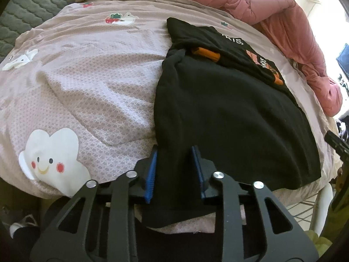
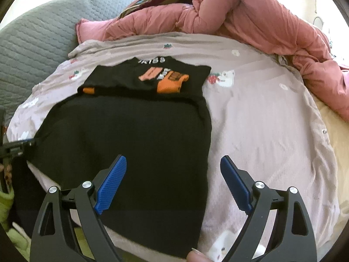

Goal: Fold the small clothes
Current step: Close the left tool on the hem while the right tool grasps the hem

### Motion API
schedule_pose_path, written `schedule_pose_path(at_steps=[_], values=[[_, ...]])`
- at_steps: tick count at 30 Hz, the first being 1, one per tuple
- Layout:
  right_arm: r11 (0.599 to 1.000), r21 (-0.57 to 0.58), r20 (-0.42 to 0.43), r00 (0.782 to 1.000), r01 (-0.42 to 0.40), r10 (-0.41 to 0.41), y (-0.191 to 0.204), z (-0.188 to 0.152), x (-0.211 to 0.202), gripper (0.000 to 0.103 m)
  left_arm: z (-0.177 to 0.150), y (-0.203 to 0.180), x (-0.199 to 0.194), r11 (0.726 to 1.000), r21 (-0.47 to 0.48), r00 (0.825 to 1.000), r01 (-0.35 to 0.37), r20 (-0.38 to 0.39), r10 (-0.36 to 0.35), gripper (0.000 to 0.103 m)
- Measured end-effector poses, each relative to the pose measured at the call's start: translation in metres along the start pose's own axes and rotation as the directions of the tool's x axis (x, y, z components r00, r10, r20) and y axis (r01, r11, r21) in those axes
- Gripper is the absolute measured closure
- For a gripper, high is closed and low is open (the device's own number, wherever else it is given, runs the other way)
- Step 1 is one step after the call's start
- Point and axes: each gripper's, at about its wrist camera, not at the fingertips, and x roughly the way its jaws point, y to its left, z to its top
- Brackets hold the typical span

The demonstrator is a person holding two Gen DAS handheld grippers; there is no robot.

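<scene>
My left fingers (image 1: 175, 170) stand close together at the bottom centre of the left view, with the near corner of the black shirt (image 1: 229, 118) bunched between the blue pads (image 1: 152, 174); both pads press on the cloth. My right fingers (image 2: 173, 183) are spread wide at the bottom of the right view, nothing between the pads, poised over the shirt's near right edge. A fingertip (image 2: 197, 256) shows at the bottom edge, just below them.

The shirt lies flat on the bed (image 1: 87, 83), filling the centre right of the left view and the centre left of the right view. Its lower part is folded up over the body, leaving a strip of orange and white print (image 2: 165, 77) showing at the far end.

The bed's cover is dusty pink with white cartoon patches (image 1: 52, 155). Beyond the shirt, a pink quilt (image 2: 250, 15) is heaped along the top right, and a grey quilted cushion (image 2: 39, 35) sits at the upper left.
</scene>
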Motion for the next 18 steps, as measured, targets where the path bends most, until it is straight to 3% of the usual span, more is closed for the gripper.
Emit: schedule_pose_path(at_steps=[3, 8, 16, 18], values=[[1.0, 0.0, -0.014, 1.0, 0.001, -0.001, -0.004, -0.008, -0.002, 0.016, -0.002, 0.001, -0.005, 0.999, -0.008, 0.999, 0.05, 0.006, -0.049, 0.088], [1.0, 0.027, -0.046, 0.999, -0.004, 0.005, -0.016, -0.022, -0.005, 0.017, -0.005, 0.002, -0.006, 0.999, -0.019, 0.999, 0.046, -0.001, -0.046, 0.09], [0.997, 0.057, -0.118, 0.992, -0.041, 0.048, -0.027, -0.042, 0.001, 0.069, -0.005, 0.005, 0.0, 0.999, -0.032, 0.999, 0.027, -0.017, -0.028, 0.09], [0.997, 0.061, -0.113, 0.992, -0.046, 0.053, -0.028, -0.041, 0.001, 0.072, -0.005, 0.004, 0.0, 0.999, -0.028, 1.0, 0.022, -0.018, -0.023, 0.09]])
